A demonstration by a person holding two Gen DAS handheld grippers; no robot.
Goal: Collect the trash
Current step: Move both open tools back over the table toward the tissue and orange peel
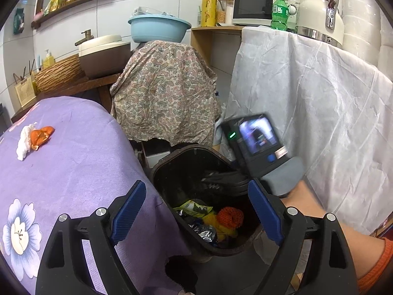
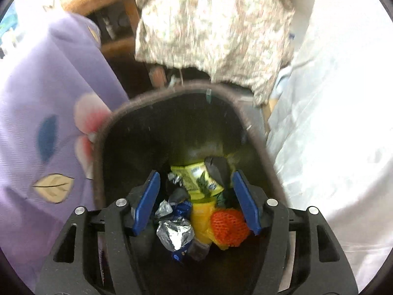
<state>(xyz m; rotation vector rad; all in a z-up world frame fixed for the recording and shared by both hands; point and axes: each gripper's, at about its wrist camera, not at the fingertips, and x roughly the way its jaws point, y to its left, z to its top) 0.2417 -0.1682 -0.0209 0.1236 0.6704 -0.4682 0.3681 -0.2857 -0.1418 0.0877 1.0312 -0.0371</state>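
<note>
Both our grippers, left gripper [image 1: 196, 213] and right gripper [image 2: 196, 201], hang with fingers wide and empty over the bin [image 1: 157, 172]. Remaining peel [image 1: 41, 135] and tissue [image 1: 23, 145] lie on the purple bench [image 1: 81, 162], left of the bin, nearer our left gripper.

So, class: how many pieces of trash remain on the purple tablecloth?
2: a crumpled white tissue and an orange peel touching it, near the purple tablecloth's far left edge. More may lie outside view.
</note>
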